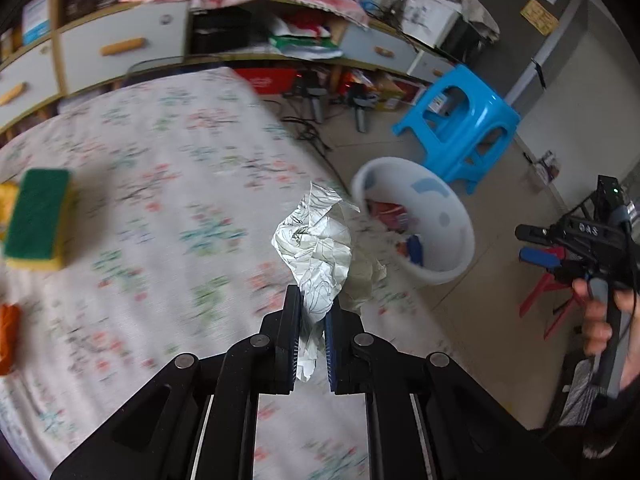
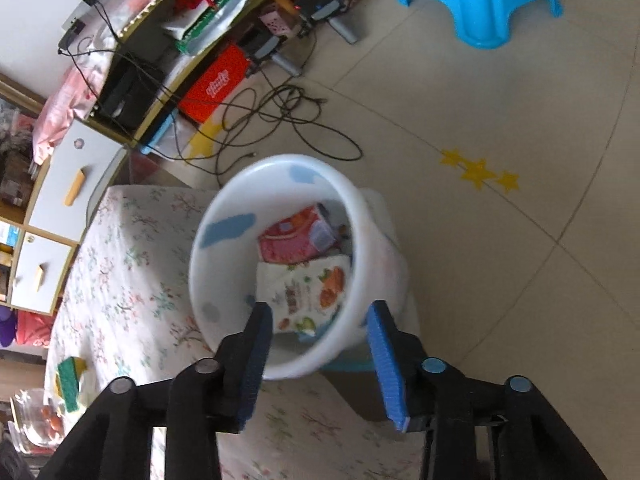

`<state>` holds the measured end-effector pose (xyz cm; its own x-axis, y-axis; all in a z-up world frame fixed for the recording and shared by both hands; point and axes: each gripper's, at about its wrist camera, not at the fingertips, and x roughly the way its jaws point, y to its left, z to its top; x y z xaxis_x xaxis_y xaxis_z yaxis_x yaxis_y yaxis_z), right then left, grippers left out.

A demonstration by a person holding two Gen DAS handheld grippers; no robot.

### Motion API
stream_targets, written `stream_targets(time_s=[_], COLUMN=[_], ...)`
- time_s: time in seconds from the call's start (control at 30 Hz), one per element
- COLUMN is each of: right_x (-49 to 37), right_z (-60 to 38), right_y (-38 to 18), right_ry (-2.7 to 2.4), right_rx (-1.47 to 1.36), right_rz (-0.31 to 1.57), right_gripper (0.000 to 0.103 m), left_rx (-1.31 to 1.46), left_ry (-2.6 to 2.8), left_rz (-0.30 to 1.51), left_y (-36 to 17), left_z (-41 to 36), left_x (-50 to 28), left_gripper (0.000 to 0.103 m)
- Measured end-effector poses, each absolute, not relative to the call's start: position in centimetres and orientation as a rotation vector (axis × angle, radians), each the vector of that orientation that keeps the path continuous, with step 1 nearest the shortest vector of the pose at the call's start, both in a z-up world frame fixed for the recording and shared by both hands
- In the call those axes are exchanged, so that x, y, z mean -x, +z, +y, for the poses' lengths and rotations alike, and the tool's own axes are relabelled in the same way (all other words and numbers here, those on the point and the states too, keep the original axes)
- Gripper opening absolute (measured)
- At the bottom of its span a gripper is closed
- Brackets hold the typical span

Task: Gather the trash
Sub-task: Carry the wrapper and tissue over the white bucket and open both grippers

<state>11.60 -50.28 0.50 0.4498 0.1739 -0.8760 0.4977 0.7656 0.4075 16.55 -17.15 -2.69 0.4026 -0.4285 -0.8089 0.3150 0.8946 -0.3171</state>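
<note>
Clamped in the left tongs point(image 1: 316, 316), paper point(image 1: 320, 248) could be dropped short of the bin point(image 1: 460, 216); right tongs point(image 2: 320, 348) gape empty.

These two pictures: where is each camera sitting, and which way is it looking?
Left wrist view: on the left gripper, looking down over the floral table; its jaws pinch crumpled paper; the person's hand holds the right gripper.
Right wrist view: on the right gripper, jaws apart, nothing between them, looking down into the white bin.
Shared: bin, table, blue stool, green sponge.
</note>
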Motion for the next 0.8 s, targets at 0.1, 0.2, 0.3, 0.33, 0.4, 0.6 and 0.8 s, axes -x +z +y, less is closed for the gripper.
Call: stream_targets(time_s=[0.1, 0.2, 0.3, 0.33, 0.4, 0.6, 0.8], right_x=[-10.8, -10.3, -10.0, -9.9, -9.9, -9.9, -9.9], right_z=[-50.5, -50.7, -51.2, -51.5, -51.8, -52.0, -51.2], right_y=[0.9, 1.2, 1.0, 0.8, 0.7, 1.2, 2.0], right_ry=[-0.221, -0.228, -0.24, -0.241, -0.242, -0.234, -0.224], right_rx=[-0.673, -0.631, -0.619, -0.631, -0.654, -0.685, -0.671], right_rz=[1.106, 1.098, 1.104, 1.108, 1.112, 1.098, 1.084], right_gripper=[0.057, 0.063, 0.065, 0.065, 0.065, 0.071, 0.079], left_rx=[0.133, 0.14, 0.14, 0.139, 0.137, 0.124, 0.033], left_ry=[-0.5, -0.514, -0.528, -0.532, -0.54, -0.577, -0.507], left_rz=[1.069, 1.075, 1.081, 1.084, 1.084, 1.134, 1.112], left_y=[-2.9, -3.1, -3.2, -3.2, -3.2, -3.5, -2.9], left_z=[-19.9, -22.2, -24.5, -25.1, -26.4, -28.2, -26.4], left_x=[-17.8, -18.8, -19.6, -19.9, -20.3, -20.7, -19.4], left_gripper=[0.011, 0.011, 0.011, 0.011, 0.012, 0.074, 0.084])
